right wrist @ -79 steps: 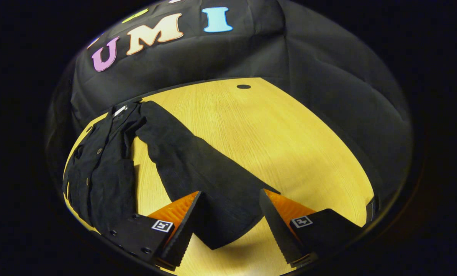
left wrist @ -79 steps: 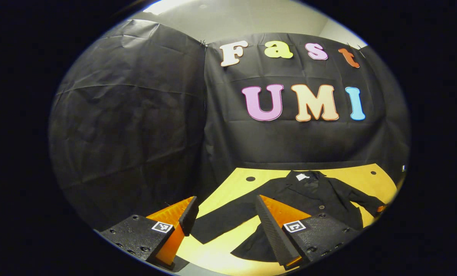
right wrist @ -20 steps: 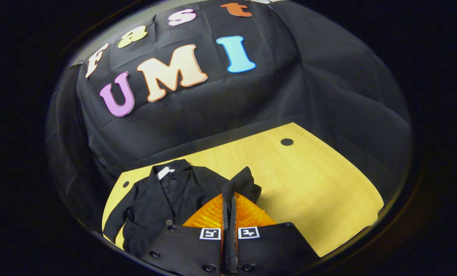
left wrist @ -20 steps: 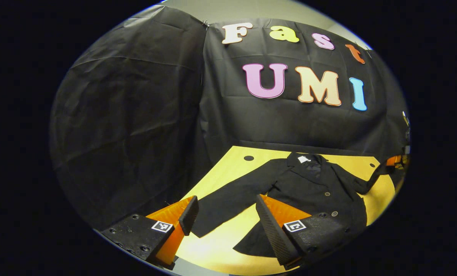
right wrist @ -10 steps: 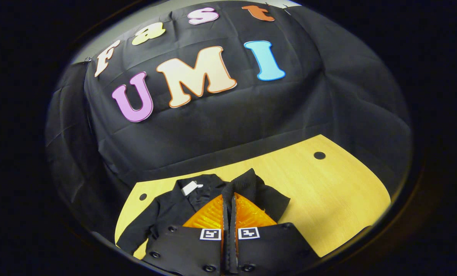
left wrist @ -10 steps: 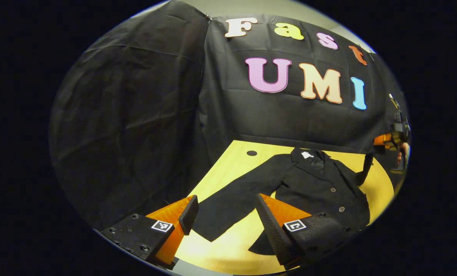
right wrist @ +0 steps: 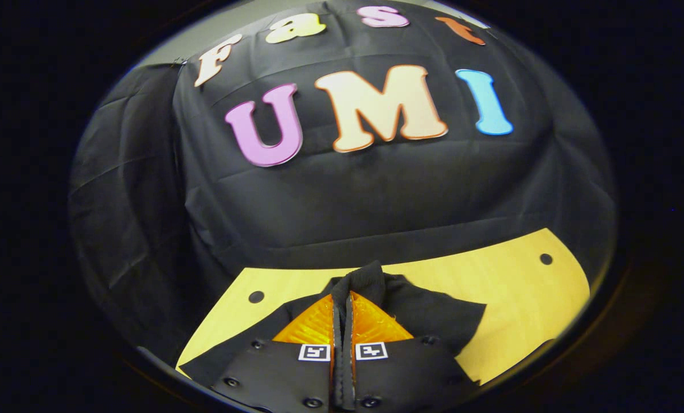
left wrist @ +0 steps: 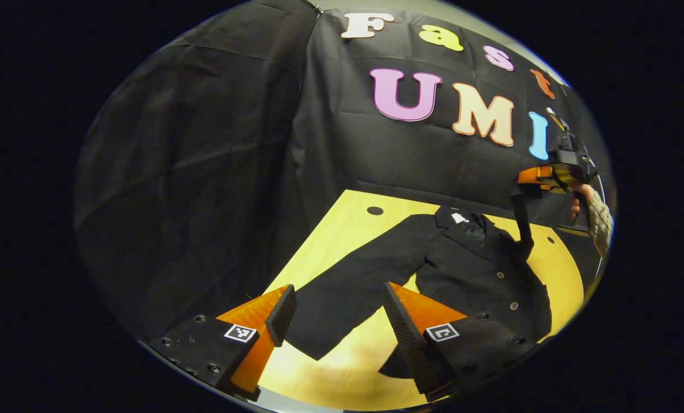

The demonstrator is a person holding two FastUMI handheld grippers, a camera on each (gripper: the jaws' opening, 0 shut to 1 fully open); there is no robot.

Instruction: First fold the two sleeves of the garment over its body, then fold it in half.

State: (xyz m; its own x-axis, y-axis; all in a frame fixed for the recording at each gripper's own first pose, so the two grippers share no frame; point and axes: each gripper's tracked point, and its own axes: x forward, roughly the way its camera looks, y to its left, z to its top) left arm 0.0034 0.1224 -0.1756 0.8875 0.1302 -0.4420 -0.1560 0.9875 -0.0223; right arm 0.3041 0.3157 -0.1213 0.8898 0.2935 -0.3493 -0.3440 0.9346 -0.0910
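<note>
A black jacket (left wrist: 479, 269) lies on the yellow bench (left wrist: 342, 229). The left hand-held gripper (left wrist: 342, 321) hovers open above one sleeve (left wrist: 353, 292); the right hand-held gripper (left wrist: 528, 178) lifts the other sleeve (left wrist: 522, 221).

- You have a yellow wooden table (left wrist: 342, 229) under everything; in the right gripper view its top (right wrist: 525, 287) shows a fine straight grain.
- You can see small dark round holes in the tabletop: one near the far left corner (left wrist: 375, 210), and in the right gripper view one toward each far corner (right wrist: 256, 296) (right wrist: 545, 258).
- Behind the table you face a wall of creased black cloth (left wrist: 204, 172), which wraps round the booth (right wrist: 147, 201).
- Above the cloth you catch a strip of pale wall (right wrist: 204, 34).
</note>
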